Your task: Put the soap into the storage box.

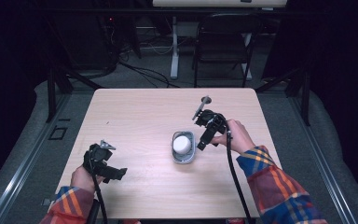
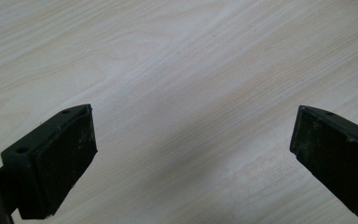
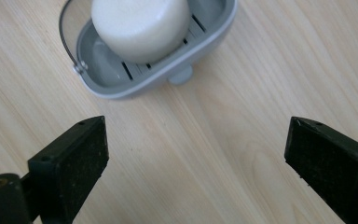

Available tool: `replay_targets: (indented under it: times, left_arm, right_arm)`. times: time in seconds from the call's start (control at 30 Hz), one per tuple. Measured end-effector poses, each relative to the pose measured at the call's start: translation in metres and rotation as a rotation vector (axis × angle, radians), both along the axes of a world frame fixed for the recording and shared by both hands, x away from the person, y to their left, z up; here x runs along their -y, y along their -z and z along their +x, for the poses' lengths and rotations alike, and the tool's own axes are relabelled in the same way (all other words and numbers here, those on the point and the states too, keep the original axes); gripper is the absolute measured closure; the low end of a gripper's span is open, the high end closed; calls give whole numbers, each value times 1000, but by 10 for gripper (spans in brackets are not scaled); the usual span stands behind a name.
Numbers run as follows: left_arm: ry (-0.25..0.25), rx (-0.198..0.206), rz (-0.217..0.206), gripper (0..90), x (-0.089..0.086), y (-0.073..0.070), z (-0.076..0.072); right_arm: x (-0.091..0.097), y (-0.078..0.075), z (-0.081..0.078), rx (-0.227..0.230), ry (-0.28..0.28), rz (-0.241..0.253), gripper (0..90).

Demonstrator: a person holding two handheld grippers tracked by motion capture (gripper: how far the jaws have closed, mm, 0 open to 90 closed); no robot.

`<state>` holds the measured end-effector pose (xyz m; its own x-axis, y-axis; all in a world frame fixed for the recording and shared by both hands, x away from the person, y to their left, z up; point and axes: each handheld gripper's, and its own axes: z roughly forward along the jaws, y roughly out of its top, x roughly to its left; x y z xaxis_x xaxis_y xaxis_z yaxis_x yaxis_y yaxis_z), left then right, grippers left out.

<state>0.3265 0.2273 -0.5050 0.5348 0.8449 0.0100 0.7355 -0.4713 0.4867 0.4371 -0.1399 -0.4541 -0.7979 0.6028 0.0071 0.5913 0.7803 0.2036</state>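
Right tongs [image 1: 199, 145] hang wide open with nothing between the jaws, just off the right side of the grey soap dish [image 1: 183, 148], which sits near the middle of the bench [image 1: 135, 112] with the white soap bar [image 1: 182, 143] lying in it. Left tongs [image 1: 121, 172] gape just as empty over bare wood by the near left corner. My worry: the soap looks perched on the slats, so a careless jaw or the trailing cable could clip the dish's rim and skid it or tip the bar out.
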Motion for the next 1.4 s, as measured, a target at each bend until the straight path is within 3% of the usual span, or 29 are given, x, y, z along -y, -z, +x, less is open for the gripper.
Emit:
replay_targets:
  times: [0.37, 0.5, 0.73, 0.87, 0.9, 0.97, 1.13, 1.23, 1.27, 1.4]
  left_arm:
    - [-1, 4, 1, 1, 1, 0, 0]
    - [1, 1, 2, 1, 1, 0, 0]
    - [2, -1, 5, 1, 1, 0, 0]
    - [2, -3, 6, 1, 1, 0, 0]
    - [0, -2, 6, 1, 1, 0, 0]
    - [1, -4, 6, 1, 1, 0, 0]
    - [6, -6, 8, 1, 2, 0, 1]
    - [8, -6, 7, 1, 2, 1, 1]
    - [9, -7, 6, 1, 2, 1, 1]
    - [20, -10, 9, 1, 2, 0, 1]
  right_arm:
    - [56, 4, -19, 23, 92, 23, 32]
    - [76, 7, -26, 23, 117, 2, 31]
    - [108, 18, -42, 30, 164, -25, 31]
    - [125, 28, -53, 41, 199, -10, 32]
    - [127, 27, -54, 37, 192, -37, 32]
    - [133, 34, -59, 34, 217, -15, 32]
    - [146, 45, -69, 18, 230, -43, 29]
    - [154, 54, -79, 31, 256, -15, 31]
    - [157, 57, -81, 31, 240, -36, 33]
    - [159, 68, -91, 80, 265, -25, 43]
